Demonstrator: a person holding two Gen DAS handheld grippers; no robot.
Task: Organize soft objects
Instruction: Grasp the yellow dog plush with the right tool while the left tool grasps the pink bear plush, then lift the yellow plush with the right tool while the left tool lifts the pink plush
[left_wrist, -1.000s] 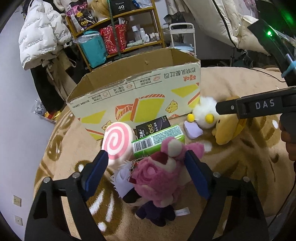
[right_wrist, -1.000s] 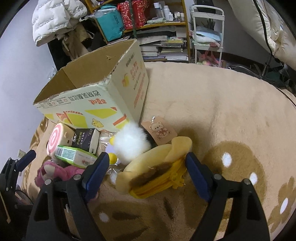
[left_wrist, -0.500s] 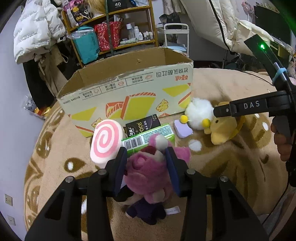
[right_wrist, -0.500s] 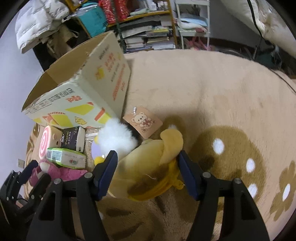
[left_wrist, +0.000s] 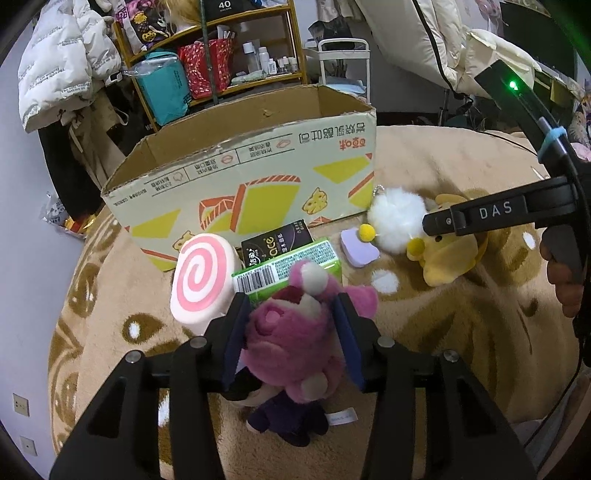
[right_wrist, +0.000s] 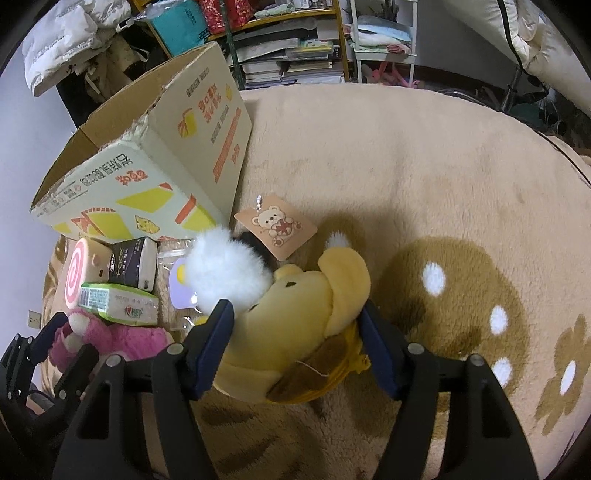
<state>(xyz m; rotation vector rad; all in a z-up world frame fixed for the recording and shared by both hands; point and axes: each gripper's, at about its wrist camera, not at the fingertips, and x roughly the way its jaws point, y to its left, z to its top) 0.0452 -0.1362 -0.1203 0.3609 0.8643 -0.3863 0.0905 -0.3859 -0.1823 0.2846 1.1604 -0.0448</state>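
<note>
On the rug, my left gripper pinches the pink plush; right gripper squeezes the yellow plush's soft, light middle.

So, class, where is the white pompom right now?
In the right wrist view the white pompom lies on the rug, touching the yellow plush, near the cardboard box.

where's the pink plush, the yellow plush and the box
pink plush (left_wrist: 291, 332), left wrist view, its head
yellow plush (right_wrist: 295, 317), right wrist view, its body
cardboard box (left_wrist: 258, 177), left wrist view, printed front wall
</note>
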